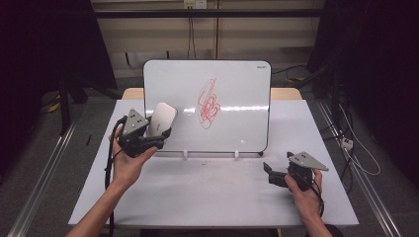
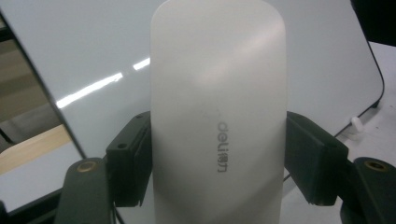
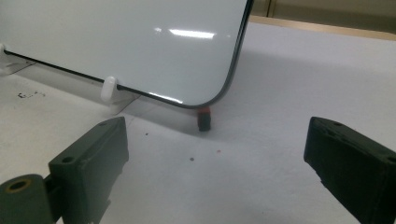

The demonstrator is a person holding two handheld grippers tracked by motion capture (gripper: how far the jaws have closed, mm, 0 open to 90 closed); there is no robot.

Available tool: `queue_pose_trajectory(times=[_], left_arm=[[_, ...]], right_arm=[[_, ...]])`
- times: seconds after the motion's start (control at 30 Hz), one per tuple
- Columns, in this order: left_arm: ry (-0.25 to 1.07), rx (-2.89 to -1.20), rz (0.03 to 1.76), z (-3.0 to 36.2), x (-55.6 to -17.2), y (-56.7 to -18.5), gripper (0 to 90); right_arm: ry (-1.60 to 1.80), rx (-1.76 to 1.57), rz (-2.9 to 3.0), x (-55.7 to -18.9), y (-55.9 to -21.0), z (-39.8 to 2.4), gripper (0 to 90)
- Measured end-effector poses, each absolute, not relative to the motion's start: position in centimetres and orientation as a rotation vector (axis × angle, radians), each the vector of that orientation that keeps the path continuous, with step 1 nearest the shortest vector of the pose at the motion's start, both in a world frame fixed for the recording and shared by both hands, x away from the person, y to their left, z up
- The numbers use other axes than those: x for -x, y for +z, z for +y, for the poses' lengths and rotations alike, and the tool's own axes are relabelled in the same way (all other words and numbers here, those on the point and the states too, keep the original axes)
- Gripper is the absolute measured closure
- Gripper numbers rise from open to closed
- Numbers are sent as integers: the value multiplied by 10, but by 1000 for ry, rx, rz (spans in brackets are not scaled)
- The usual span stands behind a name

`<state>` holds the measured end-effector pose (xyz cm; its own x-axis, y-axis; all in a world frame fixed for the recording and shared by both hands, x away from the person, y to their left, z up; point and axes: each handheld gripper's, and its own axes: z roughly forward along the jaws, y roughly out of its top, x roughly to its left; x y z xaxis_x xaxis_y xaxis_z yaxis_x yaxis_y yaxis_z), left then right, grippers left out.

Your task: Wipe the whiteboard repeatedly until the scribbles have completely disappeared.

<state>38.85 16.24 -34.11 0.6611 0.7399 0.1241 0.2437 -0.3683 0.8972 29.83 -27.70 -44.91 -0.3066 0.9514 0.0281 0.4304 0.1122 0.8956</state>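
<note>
A whiteboard (image 1: 237, 84) stands propped on the table, with a red scribble (image 1: 208, 104) near its middle. My left gripper (image 1: 157, 137) is shut on a white oblong eraser (image 1: 162, 118), held up in front of the board's left part. In the left gripper view the eraser (image 2: 218, 116) stands upright between both jaws, which press on its sides, and the board (image 2: 84, 46) lies close behind it. My right gripper (image 1: 271, 174) rests low at the table's right front, open with nothing between its jaws. Its own view shows the board's lower corner (image 3: 219, 93) ahead.
White clips (image 1: 185, 154) hold the board's lower edge. A small red and black marker end (image 3: 203, 118) lies under the board's corner. The white table (image 1: 217, 192) has bare room in front of the board. Dark frames and cables flank the table.
</note>
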Motion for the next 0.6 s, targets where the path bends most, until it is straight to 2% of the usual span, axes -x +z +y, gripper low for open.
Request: queue_pose_trajectory(times=[0.6], left_arm=[[666, -1925, 708, 124, -395, -325, 310]], right_arm=[[1158, -1326, 1823, -297, -449, -277, 63]])
